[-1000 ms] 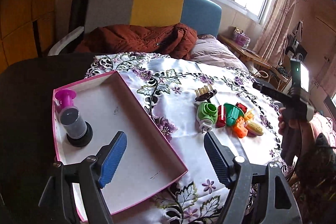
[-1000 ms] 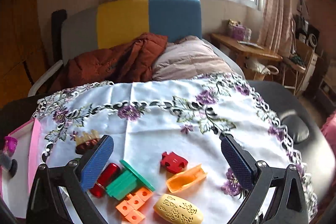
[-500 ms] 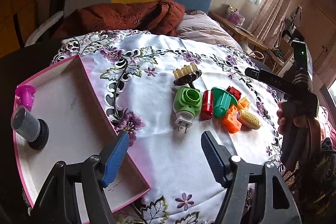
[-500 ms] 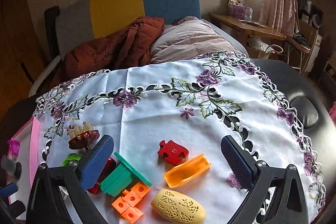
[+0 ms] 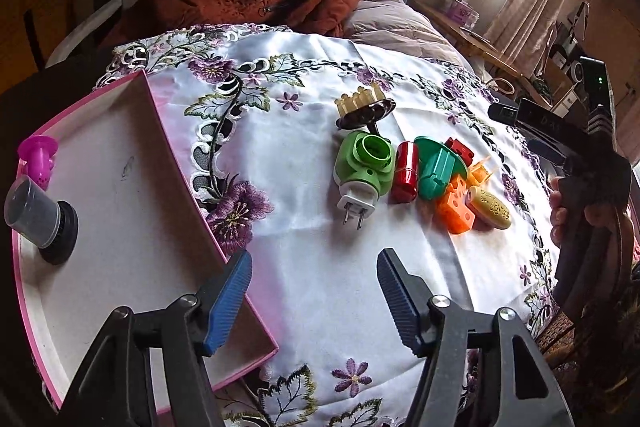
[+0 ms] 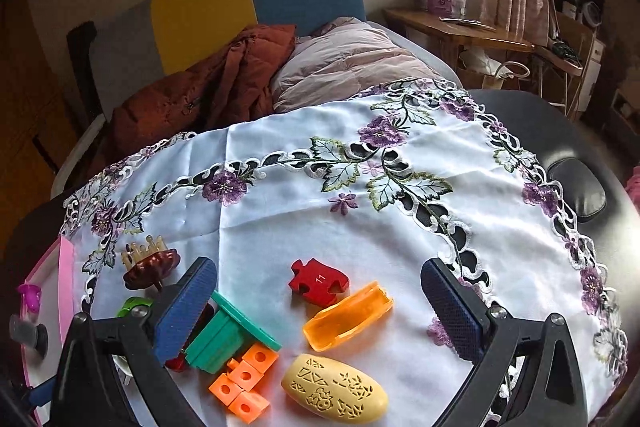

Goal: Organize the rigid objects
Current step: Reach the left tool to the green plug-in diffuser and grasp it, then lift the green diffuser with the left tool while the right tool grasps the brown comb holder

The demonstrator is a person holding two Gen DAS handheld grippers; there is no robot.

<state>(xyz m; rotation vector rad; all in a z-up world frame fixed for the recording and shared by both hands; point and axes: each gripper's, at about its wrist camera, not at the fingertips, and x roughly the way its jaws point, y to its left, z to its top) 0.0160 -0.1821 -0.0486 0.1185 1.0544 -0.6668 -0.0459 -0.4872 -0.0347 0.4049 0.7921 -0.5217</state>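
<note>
**A:** Where do your loose pieces sit?

**B:** Clustered on the white embroidered tablecloth, to the right of the box. Green-and-white plastic plug adapter lies prongs toward you; the glossy red cylinder is just beside it, then the teal flanged plastic part. The orange block cluster touches the teal part's near end. The yellow patterned oval piece, the translucent orange trough-shaped piece and the red jigsaw piece lie further right. The brown mushroom-like piece with a cream crown stands behind the adapter.

**A:** And the box?

**B:** The shallow pink-edged cardboard tray is at the left, holding a grey cylinder on a black base and a small magenta plastic piece by its far wall.

**A:** Your grippers?

**B:** Your left gripper hovers short of the adapter, its jaws apart and just now narrowing, nothing between them. Your right gripper is spread wide above the orange trough, pads clear of it; its left finger overlaps the teal part in view.
</note>
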